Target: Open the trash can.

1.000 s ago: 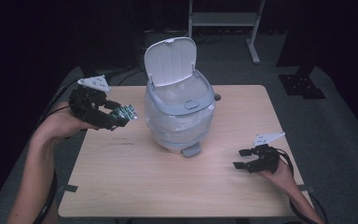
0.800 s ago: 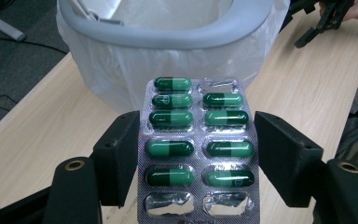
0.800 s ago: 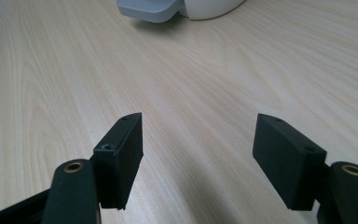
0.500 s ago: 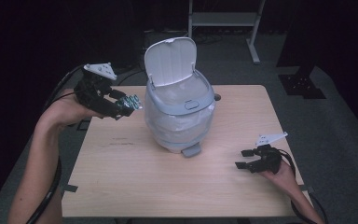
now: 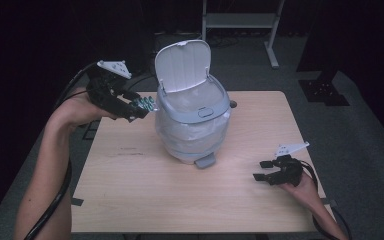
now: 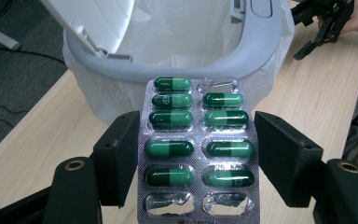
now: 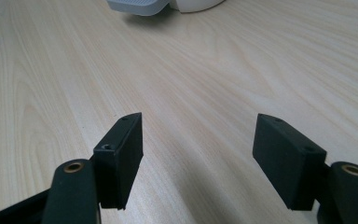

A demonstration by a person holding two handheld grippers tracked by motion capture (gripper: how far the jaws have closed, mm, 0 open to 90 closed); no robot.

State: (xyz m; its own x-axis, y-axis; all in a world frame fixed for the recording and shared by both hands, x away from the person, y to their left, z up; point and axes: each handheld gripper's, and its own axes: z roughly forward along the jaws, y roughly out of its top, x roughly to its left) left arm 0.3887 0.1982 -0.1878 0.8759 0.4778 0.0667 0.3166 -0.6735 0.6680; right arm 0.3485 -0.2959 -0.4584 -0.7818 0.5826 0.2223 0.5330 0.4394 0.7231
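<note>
Since the earlier frame our left gripper (image 5: 141, 106) has carried the blister pack (image 6: 198, 149), clamped edgewise, up beside the open bin's (image 5: 194, 112) left rim for a drop-in, while our right gripper (image 5: 264, 170) idles agape, empty, near-right

No readable text, brand or number anywhere. Faint print on one green capsule of the blister pack (image 6: 198, 149), too small to read. Bin (image 5: 192, 117) unmarked.
</note>
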